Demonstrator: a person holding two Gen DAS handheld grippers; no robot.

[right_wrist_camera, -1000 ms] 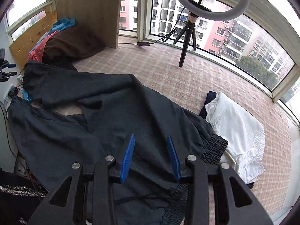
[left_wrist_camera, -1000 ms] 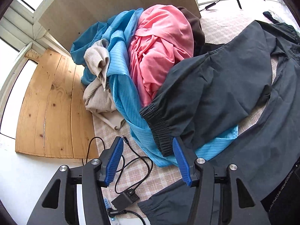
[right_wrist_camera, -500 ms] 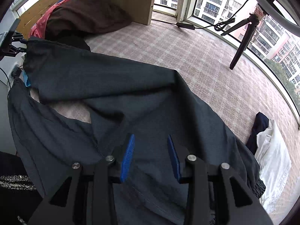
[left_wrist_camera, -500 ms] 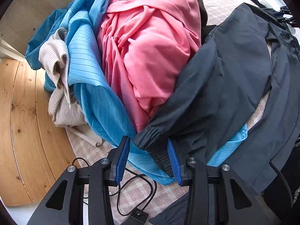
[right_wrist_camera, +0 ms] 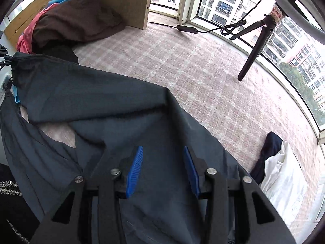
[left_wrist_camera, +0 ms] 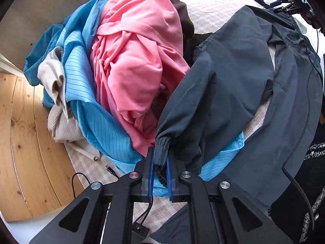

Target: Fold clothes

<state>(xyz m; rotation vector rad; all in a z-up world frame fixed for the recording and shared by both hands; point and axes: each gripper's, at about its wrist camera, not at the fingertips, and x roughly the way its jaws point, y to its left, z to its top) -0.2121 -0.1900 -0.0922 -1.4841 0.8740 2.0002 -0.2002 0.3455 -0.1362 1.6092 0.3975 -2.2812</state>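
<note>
Dark grey trousers lie spread over the checked mat, one leg running up onto a heap of clothes. My left gripper is closing on that leg's elastic cuff, and its blue pads pinch the bunched fabric. In the right wrist view the same trousers fill the lower half. My right gripper hovers over the upper part of the trousers with its jaws opening. Nothing sits between its blue pads. The left gripper shows as a small dark shape at the far left edge of that view.
The heap holds a pink garment, a blue striped one, a beige knit and a brown one. A wooden board and black cables lie left. A tripod and a white folded garment stand right.
My left gripper moved onto the trouser cuff and closed on it. My right gripper came lower over the trousers and its jaws spread wider.
</note>
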